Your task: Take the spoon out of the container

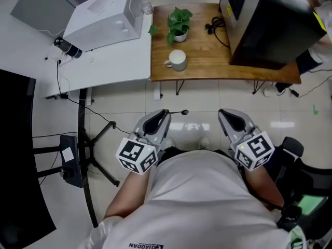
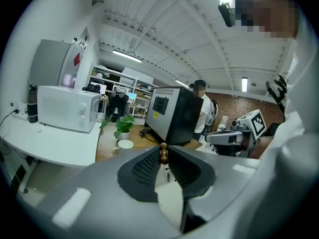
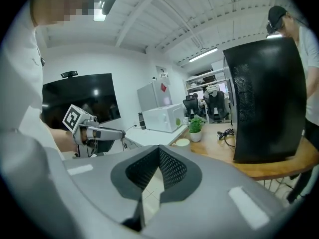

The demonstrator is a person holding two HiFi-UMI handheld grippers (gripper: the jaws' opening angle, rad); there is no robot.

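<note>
My left gripper (image 1: 165,113) is held low in front of the person's body, over the floor and well back from the wooden table (image 1: 207,69). It is shut on the spoon (image 1: 179,112), whose thin dark stem sticks out to the right and ends in a small knob. In the left gripper view the spoon's brown beaded end (image 2: 163,154) shows between the pads. The white mug (image 1: 177,59) stands near the table's front edge, beside a potted plant (image 1: 179,24). My right gripper (image 1: 224,114) hovers alongside, shut with nothing in it (image 3: 159,152).
A large black box (image 1: 270,19) and a cable (image 1: 215,24) take up the wooden table's right half. A white microwave (image 1: 104,15) sits on the white table at left. A black stand's legs (image 1: 96,144) spread on the floor at left. A second person's arm (image 1: 311,60) is at far right.
</note>
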